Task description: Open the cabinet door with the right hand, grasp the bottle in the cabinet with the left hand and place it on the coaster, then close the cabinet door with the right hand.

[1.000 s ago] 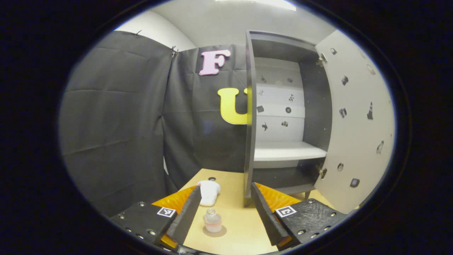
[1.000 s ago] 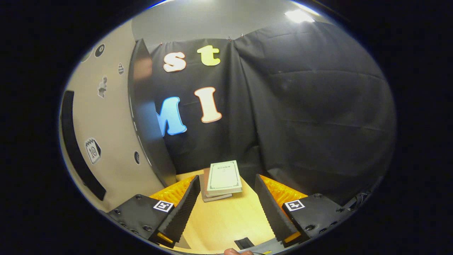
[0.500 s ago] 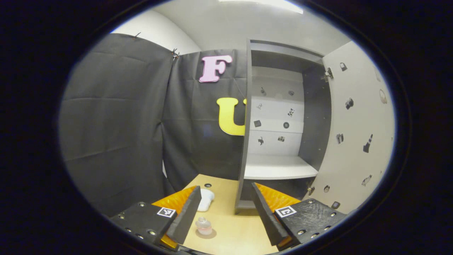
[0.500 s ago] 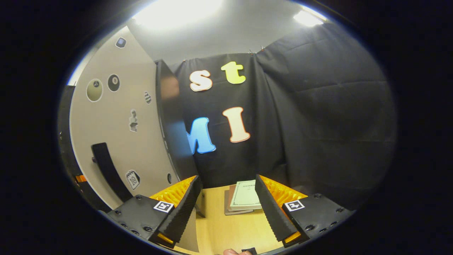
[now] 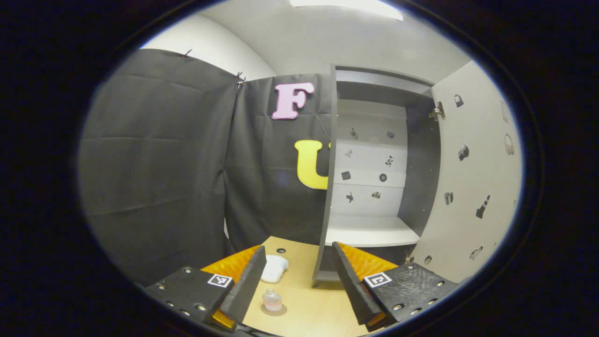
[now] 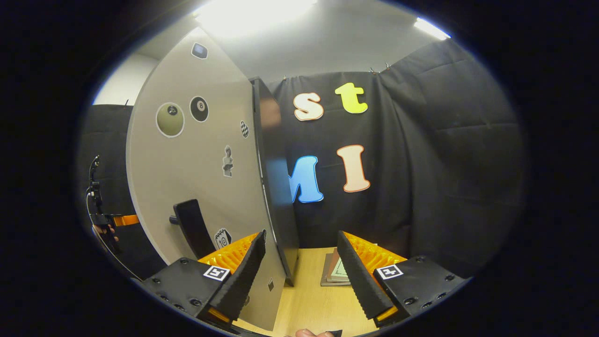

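Bottle (image 5: 272, 300) sits on its coaster (image 5: 274, 310); both my claws gape empty, cabinet door (image 6: 196, 187) not yet shut.

"8" on door sticker (image 6: 199, 108)

In the left gripper view, the coaster (image 5: 273, 310) shows as a thin dark rim under the small bottle (image 5: 272, 300), whose contents are too small to tell, and the white object (image 5: 273, 269) on the desk (image 5: 304, 309) is partly hidden behind a finger of the left tool (image 5: 298, 281). The stickers on the cabinet's back panel (image 5: 369, 173) are too small to make out. In the right gripper view, the books (image 6: 338, 274) lie half hidden behind a finger of the right tool (image 6: 304, 276), the cabinet door (image 6: 206, 196) covers the cabinet's inside, and a hand (image 6: 105, 230) at the left edge is mostly cut off.
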Available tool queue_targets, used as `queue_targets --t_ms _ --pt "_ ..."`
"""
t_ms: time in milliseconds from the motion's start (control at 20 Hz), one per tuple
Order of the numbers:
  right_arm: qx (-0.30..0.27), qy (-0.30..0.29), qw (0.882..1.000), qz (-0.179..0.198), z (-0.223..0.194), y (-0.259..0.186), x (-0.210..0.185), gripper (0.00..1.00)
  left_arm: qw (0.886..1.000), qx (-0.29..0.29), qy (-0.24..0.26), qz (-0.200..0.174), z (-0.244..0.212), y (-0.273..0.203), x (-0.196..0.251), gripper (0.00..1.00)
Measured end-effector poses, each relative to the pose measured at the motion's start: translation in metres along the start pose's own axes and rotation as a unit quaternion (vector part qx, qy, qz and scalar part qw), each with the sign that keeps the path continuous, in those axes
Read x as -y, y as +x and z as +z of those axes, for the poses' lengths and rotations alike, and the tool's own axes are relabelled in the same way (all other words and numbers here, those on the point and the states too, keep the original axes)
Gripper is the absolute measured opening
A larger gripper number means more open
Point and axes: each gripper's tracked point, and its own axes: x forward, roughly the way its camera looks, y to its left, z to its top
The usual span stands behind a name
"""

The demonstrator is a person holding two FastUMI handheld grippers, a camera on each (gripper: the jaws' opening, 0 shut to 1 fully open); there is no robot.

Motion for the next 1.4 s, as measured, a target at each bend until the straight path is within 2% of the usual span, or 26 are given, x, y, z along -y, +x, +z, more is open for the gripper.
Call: queue_targets --t_ms 150,400,600,800,1050,1400 --pt "-0.005 -0.002 1.000 0.008 -0.003 0.000 -0.021 0.98 1.000 -0.005 -0.013 -0.010 -0.003 0.008 -0.003 0.88" --pt "-0.007 -0.020 0.999 -0.038 -0.002 -0.006 -0.027 0.97 0.999 -0.010 -0.018 -0.025 -0.012 0.030 -0.034 0.85" --pt "-0.001 0.002 0.998 -0.067 -0.004 -0.011 -0.049 0.96 0.999 -0.006 -0.008 -0.032 -0.009 0.041 -0.065 0.85" --pt "0.003 0.027 0.998 -0.064 -0.009 -0.015 -0.086 0.96 0.999 -0.010 0.008 -0.040 -0.013 0.050 -0.089 0.85" --pt "0.003 0.030 0.998 -0.050 -0.016 -0.009 -0.136 0.96 0.998 -0.018 -0.002 -0.060 -0.022 0.062 -0.106 0.85" --pt "-0.003 0.035 0.999 -0.017 -0.024 0.018 -0.196 0.97 0.997 -0.024 0.007 -0.069 -0.035 0.080 -0.126 0.85"
